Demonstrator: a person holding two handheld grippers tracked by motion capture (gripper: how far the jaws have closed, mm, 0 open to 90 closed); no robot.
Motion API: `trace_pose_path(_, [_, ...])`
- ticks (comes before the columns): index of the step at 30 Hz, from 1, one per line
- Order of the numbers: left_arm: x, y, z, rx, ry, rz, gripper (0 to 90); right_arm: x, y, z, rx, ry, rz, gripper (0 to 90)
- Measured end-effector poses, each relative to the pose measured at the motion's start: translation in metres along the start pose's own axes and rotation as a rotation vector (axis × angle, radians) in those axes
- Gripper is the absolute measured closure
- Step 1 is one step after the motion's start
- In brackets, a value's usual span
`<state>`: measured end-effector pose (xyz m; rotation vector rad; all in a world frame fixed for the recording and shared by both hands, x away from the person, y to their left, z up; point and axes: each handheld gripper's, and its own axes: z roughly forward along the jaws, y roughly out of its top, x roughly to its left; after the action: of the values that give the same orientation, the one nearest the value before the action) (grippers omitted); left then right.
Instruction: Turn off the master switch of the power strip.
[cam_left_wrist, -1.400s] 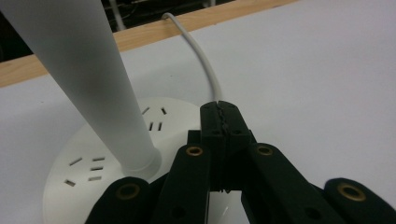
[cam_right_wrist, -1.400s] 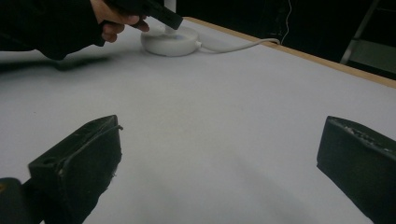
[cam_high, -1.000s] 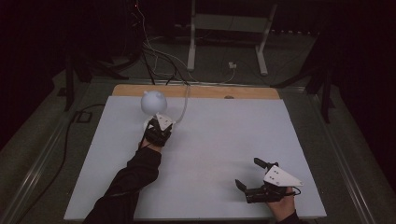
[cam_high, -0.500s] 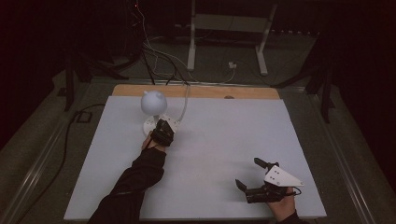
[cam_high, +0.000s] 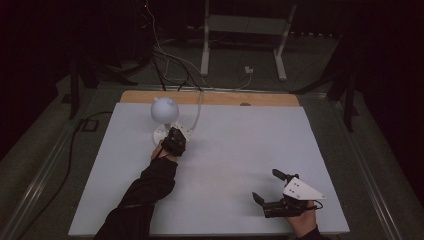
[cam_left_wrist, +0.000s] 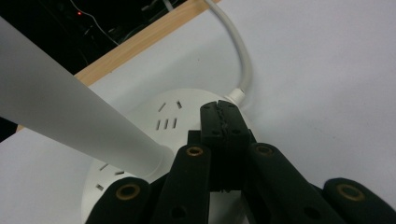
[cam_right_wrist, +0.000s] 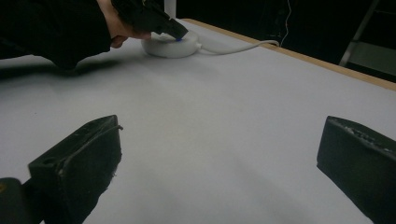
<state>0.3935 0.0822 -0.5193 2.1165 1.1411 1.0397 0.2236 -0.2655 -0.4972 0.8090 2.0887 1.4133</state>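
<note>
A small white desk lamp with a round head (cam_high: 164, 109) stands at the table's back left on a round base (cam_left_wrist: 154, 126). Its white stem (cam_left_wrist: 60, 116) slants up to the left in the left gripper view. My left gripper (cam_left_wrist: 224, 114) is shut with nothing between its jaws, and its tips press down on the top of the base near where the white cord (cam_left_wrist: 243, 60) enters. From above, that gripper (cam_high: 174, 141) covers part of the base. My right gripper (cam_high: 270, 187) lies near the front right edge, jaws wide open and holding nothing, also seen as the right gripper (cam_right_wrist: 219, 140).
The white table board (cam_high: 240, 145) has a wooden strip (cam_high: 210, 98) along its back edge. The lamp cord (cam_high: 198, 107) runs off the back to cables on the dark floor. A metal stand (cam_high: 245, 40) is behind the table. The person's left sleeve (cam_high: 145, 190) lies across the front left.
My left gripper has moved forward and down from beside the lamp onto its base. The right gripper has stayed in place, open.
</note>
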Motion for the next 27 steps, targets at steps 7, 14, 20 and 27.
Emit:
trace_pose_path(7, [-0.0002, 0.0012, 0.0, 0.01, 0.0, 0.033, 90.0, 0.0007, 0.0, 0.0006, 0.001, 0.003, -0.003, 0.0])
trace_pose_path(14, [0.0016, 0.0034, 0.0006, 0.025, -0.015, 0.04, 90.0, 0.0017, -0.0002, 0.0016, 0.006, 0.008, -0.004, 0.0])
trace_pose_path(20, [0.0026, 0.0051, 0.0007, 0.04, -0.023, 0.058, 90.0, 0.0032, -0.0003, 0.0027, 0.011, 0.011, -0.007, 0.0])
trace_pose_path(27, [0.0031, 0.0074, 0.0019, 0.06, -0.037, 0.079, 90.0, 0.0029, -0.0004, 0.0026, 0.01, 0.01, -0.007, 0.0])
